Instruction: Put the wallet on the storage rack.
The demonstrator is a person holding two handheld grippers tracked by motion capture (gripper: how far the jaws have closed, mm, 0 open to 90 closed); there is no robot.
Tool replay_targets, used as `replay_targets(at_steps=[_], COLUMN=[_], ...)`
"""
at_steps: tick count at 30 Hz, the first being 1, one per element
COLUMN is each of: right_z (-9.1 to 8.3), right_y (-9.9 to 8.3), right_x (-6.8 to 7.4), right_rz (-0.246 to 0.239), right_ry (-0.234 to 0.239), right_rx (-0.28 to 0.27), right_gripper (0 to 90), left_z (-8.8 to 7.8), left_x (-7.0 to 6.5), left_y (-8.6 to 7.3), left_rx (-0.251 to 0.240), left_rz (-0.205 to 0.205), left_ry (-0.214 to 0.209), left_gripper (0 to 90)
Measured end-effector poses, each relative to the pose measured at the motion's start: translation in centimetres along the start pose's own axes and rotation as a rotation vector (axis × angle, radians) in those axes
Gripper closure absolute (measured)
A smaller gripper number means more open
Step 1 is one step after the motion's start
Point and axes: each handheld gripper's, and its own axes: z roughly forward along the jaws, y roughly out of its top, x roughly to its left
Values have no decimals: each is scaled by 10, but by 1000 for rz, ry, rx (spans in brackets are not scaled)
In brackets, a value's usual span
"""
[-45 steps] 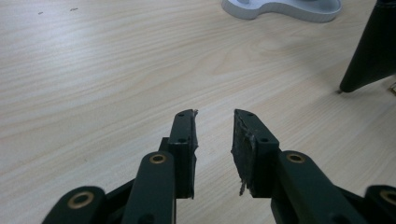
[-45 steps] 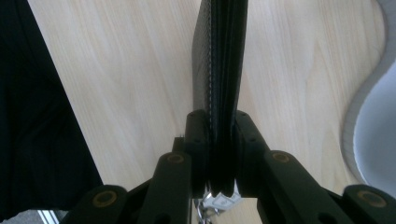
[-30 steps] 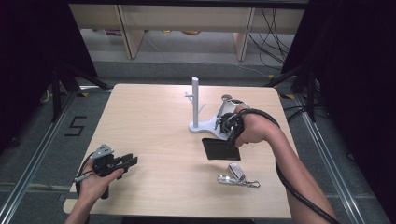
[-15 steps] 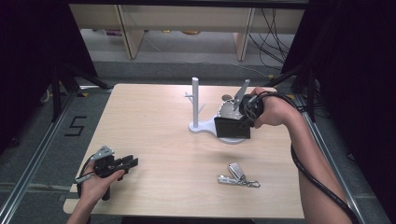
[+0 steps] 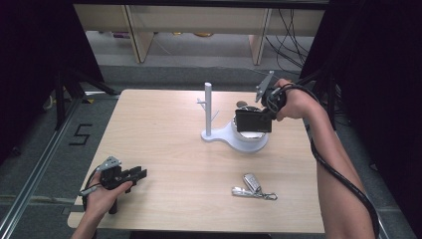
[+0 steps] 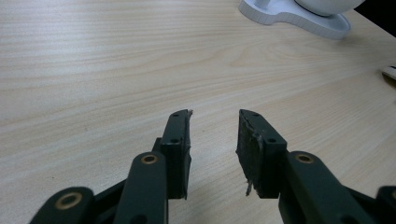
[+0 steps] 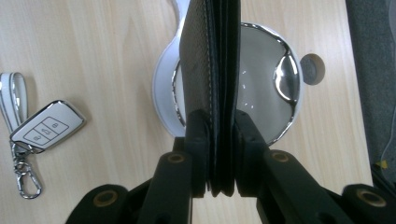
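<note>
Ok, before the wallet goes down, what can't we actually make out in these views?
- Inside of the bowl, right gripper view: the wallet in the right gripper covers its middle.
- Key fob, left gripper view: cut off by the right edge.
- Key fob buttons, high view: too small to read.
- Small round thing behind the bowl, high view: partly hidden by the wallet.

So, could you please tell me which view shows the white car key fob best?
The right gripper view: the white car key fob is close, buttons visible. The high view shows it small; the left gripper view shows a sliver at its edge.
</note>
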Motion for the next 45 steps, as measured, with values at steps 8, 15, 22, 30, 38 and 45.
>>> replay_targets(at_steps=[8, 15, 22, 30, 38, 45], right_z=[-7, 5, 15, 24, 31, 35], right_y=[2, 5, 12, 13, 8, 12], right_x=[-6, -8, -12, -12, -17, -19], right_rz=[-28, -25, -52, -57, -49, -71], right_ry=[-37, -39, -53, -59, -67, -64], right_rx=[24, 67, 61, 44, 1, 7], right_gripper=[799, 798, 798, 798, 792, 791], left_z=[0, 1, 1, 2, 3, 3], left_x=[1, -1, -1, 0, -2, -2], left_y=[1, 1, 0, -1, -1, -1], left_rx=[11, 7, 7, 6, 15, 28], left_rz=[0, 2, 0, 3, 3, 7], left_ry=[1, -7, -5, -7, -5, 0], left_gripper=[635, 634, 634, 632, 631, 630])
